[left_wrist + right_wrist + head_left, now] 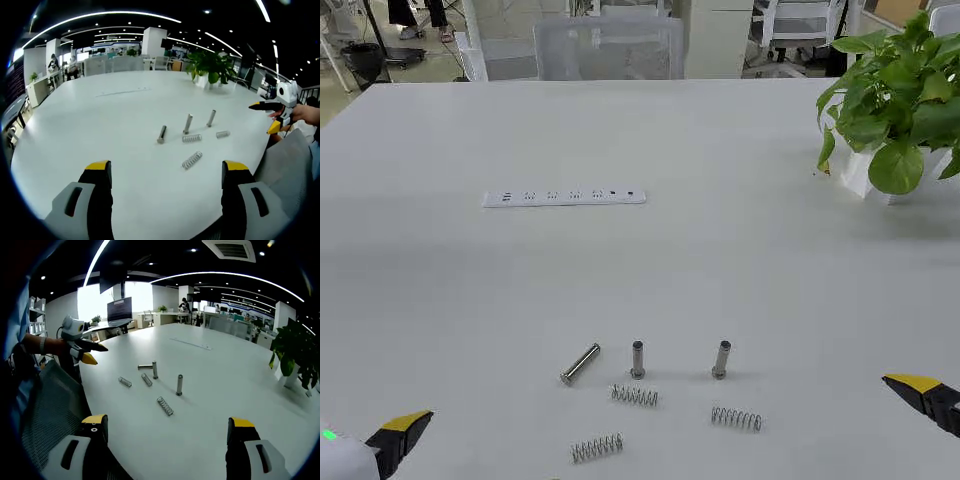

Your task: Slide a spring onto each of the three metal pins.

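Three metal pins stand in a row on the white table (740, 250): one lying on its side (580, 363), two upright (637, 359) (721, 359). Just in front of them lie three loose springs (634, 396) (736, 419) (597, 448), none on a pin. My left gripper (402, 428) (166, 170) is open at the table's near left edge, well back from the parts. The right gripper (922, 392) (168, 422) is open at the near right, also apart from them. Nothing sits between either pair of jaws. Each gripper view shows the pins, the springs and the other gripper (272, 112) (82, 347).
A white power strip (564, 197) lies mid-table beyond the pins. A potted green plant (895, 110) stands at the far right. Office chairs (610, 48) line the table's far edge. The table's near edge curves just under both grippers.
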Demonstrator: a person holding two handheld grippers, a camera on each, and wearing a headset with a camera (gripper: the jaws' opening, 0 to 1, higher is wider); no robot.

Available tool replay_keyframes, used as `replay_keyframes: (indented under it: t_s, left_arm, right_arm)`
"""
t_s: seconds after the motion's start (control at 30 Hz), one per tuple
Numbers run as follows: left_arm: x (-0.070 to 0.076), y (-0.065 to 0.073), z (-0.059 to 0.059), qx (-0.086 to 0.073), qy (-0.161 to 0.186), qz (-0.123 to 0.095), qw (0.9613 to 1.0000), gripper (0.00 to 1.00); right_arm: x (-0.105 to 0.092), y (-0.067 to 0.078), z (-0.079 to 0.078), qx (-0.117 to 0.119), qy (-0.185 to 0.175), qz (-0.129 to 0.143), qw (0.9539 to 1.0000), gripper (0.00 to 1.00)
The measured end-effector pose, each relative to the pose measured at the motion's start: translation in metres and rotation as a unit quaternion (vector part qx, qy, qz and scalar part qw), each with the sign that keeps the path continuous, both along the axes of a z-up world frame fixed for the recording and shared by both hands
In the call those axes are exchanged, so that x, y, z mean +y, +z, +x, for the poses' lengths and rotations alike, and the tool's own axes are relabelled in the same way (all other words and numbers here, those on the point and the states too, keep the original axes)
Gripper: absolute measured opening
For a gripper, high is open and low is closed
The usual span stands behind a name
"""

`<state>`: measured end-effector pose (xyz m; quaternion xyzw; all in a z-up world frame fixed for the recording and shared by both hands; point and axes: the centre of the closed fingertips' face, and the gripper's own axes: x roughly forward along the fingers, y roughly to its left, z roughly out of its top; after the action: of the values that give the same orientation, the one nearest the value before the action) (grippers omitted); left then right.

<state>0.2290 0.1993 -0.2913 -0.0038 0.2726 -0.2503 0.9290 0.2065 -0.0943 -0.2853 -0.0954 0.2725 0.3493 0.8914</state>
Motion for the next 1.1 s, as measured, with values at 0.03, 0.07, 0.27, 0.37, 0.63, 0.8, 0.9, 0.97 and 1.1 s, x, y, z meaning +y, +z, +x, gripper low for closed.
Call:
replay_keyframes:
  t_s: [0.03, 0.07, 0.27, 0.37, 0.63, 0.8, 0.9, 0.97, 1.1]
  left_arm:
    - [0.0, 0.0, 0.0, 0.001, 0.001, -0.003, 1.0, 0.89]
    - [0.001, 0.0, 0.001, 0.0, 0.002, -0.003, 1.0, 0.89]
    - [0.002, -0.003, -0.001, 0.004, -0.001, 0.001, 1.0, 0.89]
    - [0.002, -0.004, -0.001, 0.005, -0.002, 0.001, 1.0, 0.89]
    - [0.003, -0.003, 0.004, 0.004, -0.01, 0.01, 0.9999, 0.89]
    - [0.004, -0.002, 0.007, 0.005, -0.013, 0.015, 0.9998, 0.89]
    - [0.003, -0.001, 0.007, 0.008, -0.016, 0.013, 0.9998, 0.89]
    - [0.002, -0.002, 0.007, 0.011, -0.022, 0.02, 0.9995, 0.9]
    - [0.0, -0.001, 0.01, 0.015, -0.026, 0.018, 0.9994, 0.9]
  right_arm:
    - [0.0, 0.0, 0.0, 0.0, 0.0, 0.0, 1.0, 0.99]
    - [0.001, 0.0, 0.0, -0.001, 0.0, 0.001, 1.0, 0.99]
    - [0.004, 0.0, 0.0, -0.002, -0.001, 0.005, 1.0, 0.99]
    - [0.004, -0.002, -0.001, -0.001, 0.0, 0.003, 1.0, 0.99]
    - [0.005, -0.001, 0.0, -0.001, 0.001, 0.004, 1.0, 0.99]
    - [0.006, -0.001, 0.001, -0.002, 0.002, 0.005, 1.0, 0.99]
    - [0.007, -0.001, 0.002, -0.003, 0.002, 0.009, 1.0, 0.99]
    - [0.008, -0.001, 0.002, -0.003, 0.003, 0.009, 1.0, 0.99]
    - [0.01, -0.001, 0.003, -0.003, 0.003, 0.011, 0.9999, 0.99]
